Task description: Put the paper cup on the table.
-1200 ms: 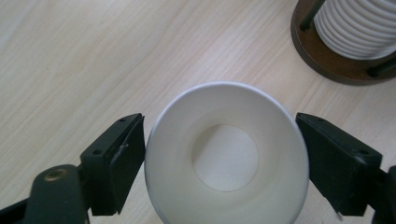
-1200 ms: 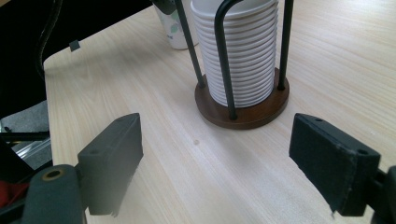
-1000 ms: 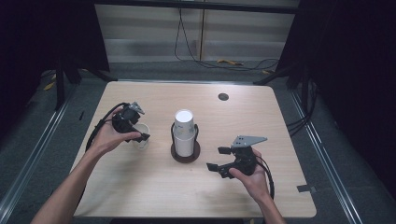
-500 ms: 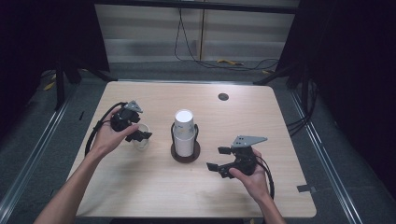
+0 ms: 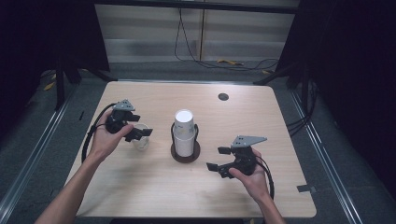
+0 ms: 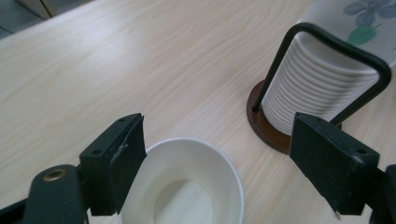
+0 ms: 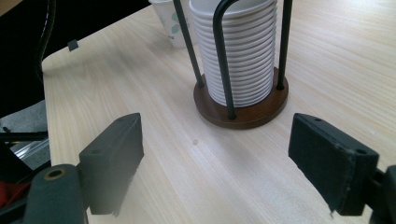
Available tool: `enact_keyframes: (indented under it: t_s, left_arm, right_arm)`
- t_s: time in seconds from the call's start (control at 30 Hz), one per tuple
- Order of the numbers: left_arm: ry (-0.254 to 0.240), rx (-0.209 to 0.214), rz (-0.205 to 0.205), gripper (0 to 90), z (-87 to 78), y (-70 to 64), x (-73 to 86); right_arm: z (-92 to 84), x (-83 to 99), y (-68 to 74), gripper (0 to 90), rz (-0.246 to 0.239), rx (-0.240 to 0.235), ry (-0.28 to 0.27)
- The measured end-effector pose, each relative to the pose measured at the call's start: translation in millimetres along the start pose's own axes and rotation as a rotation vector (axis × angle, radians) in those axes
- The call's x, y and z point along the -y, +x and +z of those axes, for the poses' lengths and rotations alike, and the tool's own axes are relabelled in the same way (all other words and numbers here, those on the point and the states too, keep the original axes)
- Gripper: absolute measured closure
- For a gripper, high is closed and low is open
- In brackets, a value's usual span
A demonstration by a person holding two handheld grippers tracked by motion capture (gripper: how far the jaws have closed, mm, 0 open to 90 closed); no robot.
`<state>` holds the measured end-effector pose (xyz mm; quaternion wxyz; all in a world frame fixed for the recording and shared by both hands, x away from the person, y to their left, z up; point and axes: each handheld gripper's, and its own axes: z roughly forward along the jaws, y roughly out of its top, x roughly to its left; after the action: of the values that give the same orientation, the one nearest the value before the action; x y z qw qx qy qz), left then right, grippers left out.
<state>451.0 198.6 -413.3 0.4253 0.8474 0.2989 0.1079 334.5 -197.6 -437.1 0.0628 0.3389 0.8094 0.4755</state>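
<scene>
A single white paper cup [image 5: 140, 142] [image 6: 187, 191] stands upright and empty on the wooden table [image 5: 261, 116], left of centre. My left gripper [image 5: 142, 126] [image 6: 219, 140] hovers over it. Its jaws have just been closing, with the cup between them. One pad [image 6: 126, 158] sits at the rim and the other [image 6: 327, 158] is well clear, so the gripper is open. A stack of white cups [image 5: 184, 130] [image 7: 238, 46] sits inverted in a black wire holder on a brown base [image 5: 185, 155] [image 7: 243, 109]. My right gripper [image 5: 218, 158] [image 7: 215, 135] rests open to the right of it, with nothing between its pads.
A dark round grommet [image 5: 223, 96] is set into the table's far side. A bit of black tape [image 5: 303, 188] marks the near right edge. Cables [image 5: 233, 63] lie on the floor beyond the table. The single cup's flower-printed side [image 7: 169, 23] stands behind the holder.
The left hand has shifted slightly left and toward me over the single cup, and its jaws look a little narrower. The right hand and the cup stack have stayed put.
</scene>
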Motion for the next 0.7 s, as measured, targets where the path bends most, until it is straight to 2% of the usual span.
enact_keyframes:
  t_s: [0.03,0.1,0.23,0.43,0.53,0.63,0.67,0.7]
  left_arm:
    - [-0.006,-0.005,0.0,18.8,-0.9,-0.8,0.8]
    - [-0.021,0.015,-0.01,18.8,-2.2,-2.3,2.7]
    - [-0.05,0.029,-0.018,18.7,-5.9,-6.4,5.5]
    - [-0.059,0.029,-0.017,17.9,-8.5,-12.7,12.0]
    - [-0.086,0.048,-0.046,18.0,-10.7,-15.3,14.1]
    - [-0.094,0.028,-0.034,18.0,-12.2,-20.2,15.7]
    - [-0.094,0.03,-0.032,18.0,-12.8,-21.8,16.5]
    - [-0.105,0.044,-0.048,18.0,-12.5,-24.4,17.6]
  right_arm:
    - [0.1,0.0,0.0,17.9,0.0,0.0,0.001]
    - [0.2,0.1,0.1,17.9,0.0,0.0,0.0]
    - [0.2,0.2,0.1,17.9,0.0,0.0,0.001]
    - [0.9,0.5,0.4,17.9,-0.003,0.003,0.005]
    - [0.8,0.5,1.1,17.9,-0.005,0.002,0.005]
    - [-0.6,0.8,0.6,17.9,-0.003,0.009,0.001]
    - [-1.0,0.8,0.4,17.9,-0.003,0.009,0.0]
    - [-1.4,0.7,0.3,17.9,-0.003,0.011,-0.002]
